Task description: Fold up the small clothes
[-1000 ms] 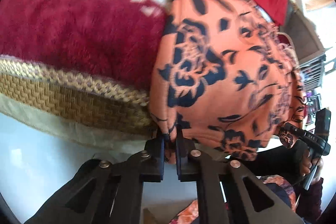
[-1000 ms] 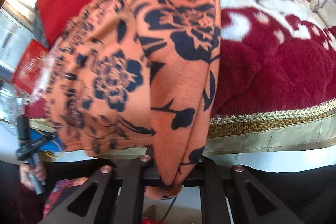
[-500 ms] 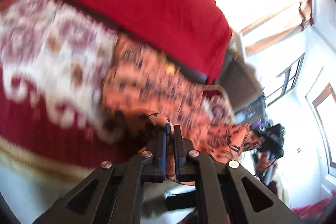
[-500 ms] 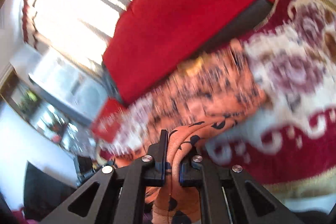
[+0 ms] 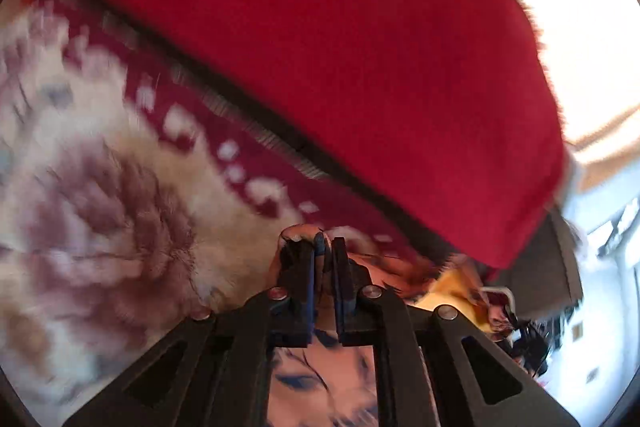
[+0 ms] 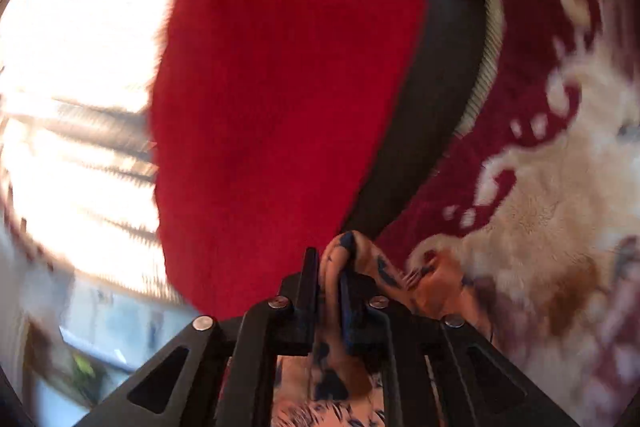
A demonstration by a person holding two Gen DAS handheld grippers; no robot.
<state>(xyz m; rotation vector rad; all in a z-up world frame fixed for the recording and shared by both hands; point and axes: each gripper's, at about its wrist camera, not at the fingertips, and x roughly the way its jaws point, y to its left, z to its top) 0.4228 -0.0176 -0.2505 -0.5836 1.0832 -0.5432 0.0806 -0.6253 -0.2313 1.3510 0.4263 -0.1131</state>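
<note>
Reds, cream and orange
Orange garment (image 5: 404, 269) with navy flowers; plain red cloth (image 5: 320, 47); dark-red blanket (image 5: 100, 187) patterned cream and mauve

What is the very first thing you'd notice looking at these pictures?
The big bright red cloth fills the top of both views, draped above a fuzzy dark-red and cream blanket. Low in the middle, the left gripper and the right gripper each pinch an orange garment with dark blue flowers.

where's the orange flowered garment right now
The orange garment is pinched between both grippers' fingers at the bottom centre of each wrist view, over the patterned blanket and just below the red cushion.
</note>
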